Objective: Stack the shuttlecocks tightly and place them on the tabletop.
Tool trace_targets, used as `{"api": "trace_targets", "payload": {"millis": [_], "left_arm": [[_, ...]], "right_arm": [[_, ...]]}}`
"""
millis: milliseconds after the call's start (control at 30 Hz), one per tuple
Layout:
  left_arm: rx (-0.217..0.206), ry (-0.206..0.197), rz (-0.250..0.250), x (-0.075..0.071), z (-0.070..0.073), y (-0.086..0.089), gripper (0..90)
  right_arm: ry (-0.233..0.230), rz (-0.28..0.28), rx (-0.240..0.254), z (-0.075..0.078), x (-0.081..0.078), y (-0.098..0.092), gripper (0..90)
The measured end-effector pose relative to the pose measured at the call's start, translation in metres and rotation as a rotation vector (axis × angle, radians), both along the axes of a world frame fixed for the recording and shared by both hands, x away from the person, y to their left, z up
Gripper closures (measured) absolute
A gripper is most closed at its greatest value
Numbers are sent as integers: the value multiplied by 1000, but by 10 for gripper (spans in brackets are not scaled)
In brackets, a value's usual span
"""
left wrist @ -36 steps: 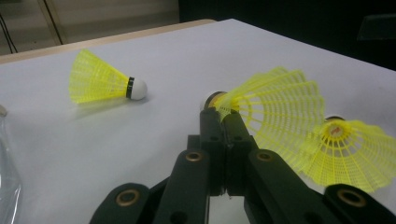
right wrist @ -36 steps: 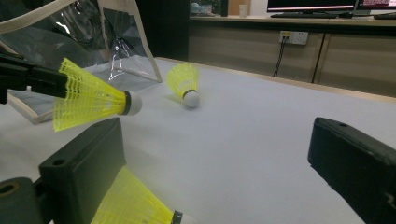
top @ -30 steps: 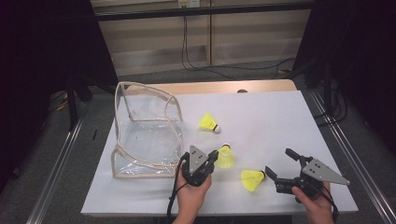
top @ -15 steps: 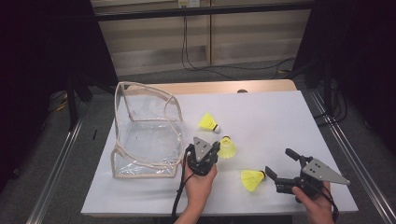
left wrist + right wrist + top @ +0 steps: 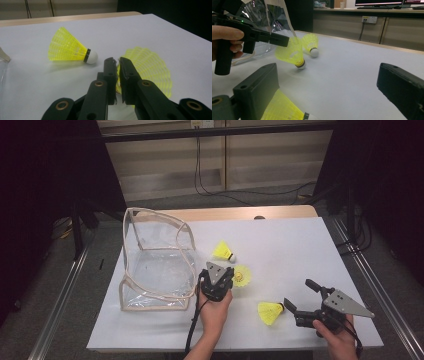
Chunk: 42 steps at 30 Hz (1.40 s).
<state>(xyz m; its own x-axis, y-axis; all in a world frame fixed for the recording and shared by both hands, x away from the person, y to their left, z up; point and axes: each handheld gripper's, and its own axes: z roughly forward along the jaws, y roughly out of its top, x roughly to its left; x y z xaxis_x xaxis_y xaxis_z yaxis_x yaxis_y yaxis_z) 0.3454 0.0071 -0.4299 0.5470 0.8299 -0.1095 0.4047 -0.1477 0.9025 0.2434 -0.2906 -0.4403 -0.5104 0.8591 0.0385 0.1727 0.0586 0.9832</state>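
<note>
Three yellow shuttlecocks lie on the white table (image 5: pixel 300 250). My left gripper (image 5: pixel 233 276) (image 5: pixel 117 61) is shut on the skirt rim of the middle shuttlecock (image 5: pixel 243 276) (image 5: pixel 150 67) (image 5: pixel 289 53). That shuttlecock leans with its cork on the table. The jaws have just been opening a little, and the skirt's edge is still between them. A second shuttlecock (image 5: pixel 222 251) (image 5: pixel 66 48) (image 5: pixel 310 42) lies just beyond. My right gripper (image 5: pixel 297 292) (image 5: pixel 328 75) stands open at the front right. The third shuttlecock (image 5: pixel 270 312) (image 5: pixel 283 110) lies beside its left jaw.
A clear plastic bag with a pale trim (image 5: pixel 155 265) (image 5: pixel 269 10) stands open at the table's left, close to my left hand. A wooden strip (image 5: pixel 225 213) runs along the table's far edge. Dark surroundings and metal rails flank the table.
My left gripper has carried the middle shuttlecock a short way farther from the person, toward the far shuttlecock. The right gripper and the near shuttlecock have kept still.
</note>
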Motion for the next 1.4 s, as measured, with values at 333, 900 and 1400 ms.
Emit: {"api": "trace_targets", "payload": {"millis": [333, 900, 1400], "left_arm": [[-27, 16, 3, 14, -3, -12, 846], [15, -1, 82, 27, 6, -12, 890], [92, -30, 219, 35, 10, 1, 891]], "right_arm": [[0, -1, 1, 0, 0, -1, 34], [-2, 1, -1, 0, 0, -1, 34], [-4, 2, 1, 0, -1, -1, 34]]}}
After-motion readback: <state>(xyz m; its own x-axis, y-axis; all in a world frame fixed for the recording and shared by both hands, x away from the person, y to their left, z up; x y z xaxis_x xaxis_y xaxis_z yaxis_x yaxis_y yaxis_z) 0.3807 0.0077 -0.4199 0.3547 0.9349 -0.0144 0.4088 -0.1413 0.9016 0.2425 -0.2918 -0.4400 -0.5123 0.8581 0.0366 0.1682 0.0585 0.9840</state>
